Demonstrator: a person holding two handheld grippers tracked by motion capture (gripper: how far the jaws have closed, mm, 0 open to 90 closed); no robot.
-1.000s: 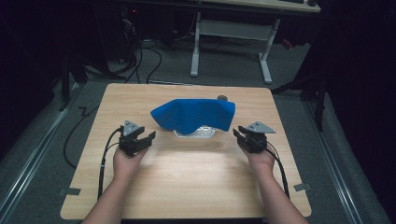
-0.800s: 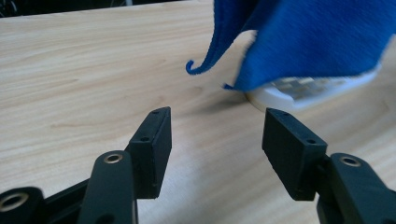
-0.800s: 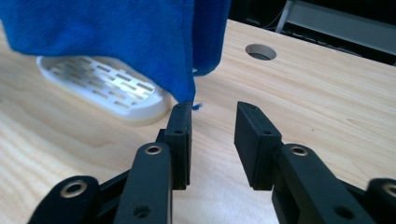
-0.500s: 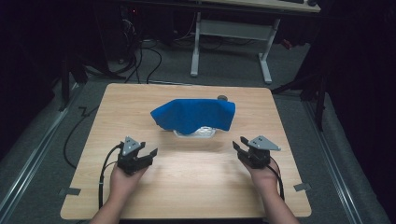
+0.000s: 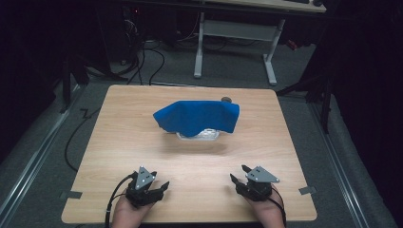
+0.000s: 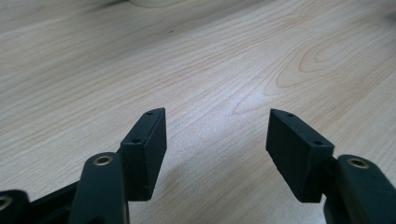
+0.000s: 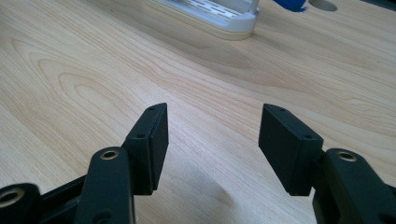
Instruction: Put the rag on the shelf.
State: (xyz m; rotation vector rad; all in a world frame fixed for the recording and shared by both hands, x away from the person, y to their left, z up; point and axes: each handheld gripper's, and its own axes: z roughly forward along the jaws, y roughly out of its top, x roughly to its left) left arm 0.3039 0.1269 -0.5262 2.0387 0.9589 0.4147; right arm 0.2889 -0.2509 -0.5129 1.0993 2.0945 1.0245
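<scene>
The blue cloth is seen draped over a white rack at the middle of the wooden table, its folds hanging down on both sides so that only the rack's lower front edge is left uncovered. Just behind the cloth's right corner a small round grey fitting is set into the tabletop.

Down at the near edge, the left gripper is held low over the wood, well apart from the cloth, and its jaws are spread wide; they have just been opening, and nothing is caught between them. In the left gripper view the gripper is shown with bare wood grain between its two black pads.

The right gripper is likewise held at the near right of the table, well short of the rack. Its jaws have just been opening too and are now parted wide, with nothing gripped. In the right gripper view the gripper is pointed towards the rack, whose pale slotted base is seen at the far top, with a scrap of blue cloth beside it.
</scene>
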